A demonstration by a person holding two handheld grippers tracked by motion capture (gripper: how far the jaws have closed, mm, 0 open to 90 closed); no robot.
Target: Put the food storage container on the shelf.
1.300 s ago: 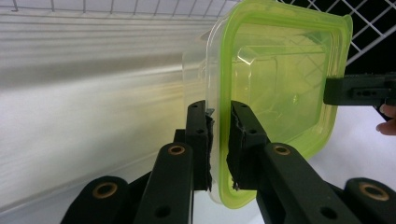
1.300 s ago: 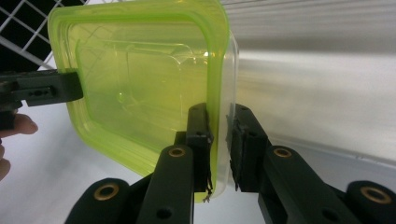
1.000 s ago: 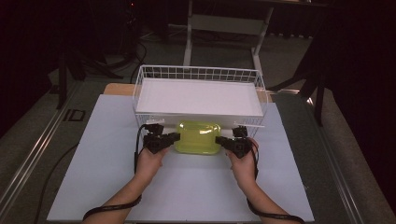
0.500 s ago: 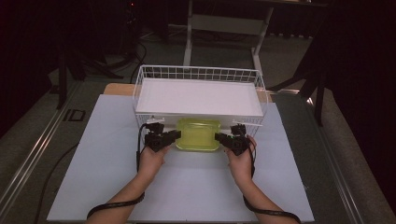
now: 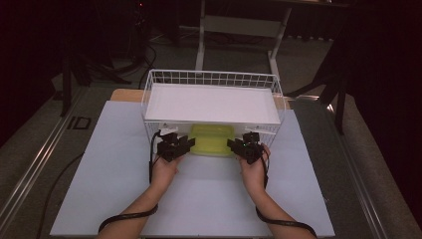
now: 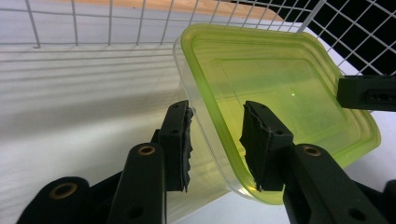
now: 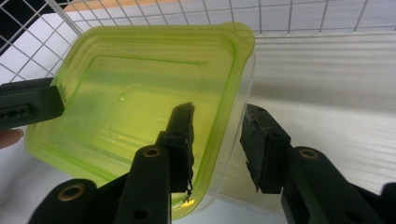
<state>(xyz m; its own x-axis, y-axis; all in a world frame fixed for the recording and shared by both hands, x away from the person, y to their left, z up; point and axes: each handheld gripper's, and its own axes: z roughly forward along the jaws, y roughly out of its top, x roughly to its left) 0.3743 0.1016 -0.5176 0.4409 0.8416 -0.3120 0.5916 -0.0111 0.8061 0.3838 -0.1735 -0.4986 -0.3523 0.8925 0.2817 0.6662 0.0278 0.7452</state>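
Observation:
A clear box with a yellow-green lid (image 5: 211, 139) sits on the white mat, tucked under the front of a white wire rack (image 5: 209, 78). My left gripper (image 5: 184, 145) is at the box's left end and my right gripper (image 5: 234, 145) at its right end. In the left gripper view the lid (image 6: 271, 84) has its rim between the jaws of my left gripper (image 6: 217, 109), which have just been opening; the pads stand clear of it. The right gripper view shows the same: the lid (image 7: 135, 88) has its rim between the parted jaws of my right gripper (image 7: 219, 112), which have also just been opening.
A flat white board (image 5: 211, 103) covers the rack's top, low over the box. Wire mesh walls (image 6: 93, 28) close in behind and beside the box. The white mat (image 5: 199, 199) spreads toward the person. Dark floor and table legs (image 5: 201, 35) lie beyond.
The box has slid away from the person, deeper under the rack, with both hands following. Both pairs of jaws have parted from its ends.

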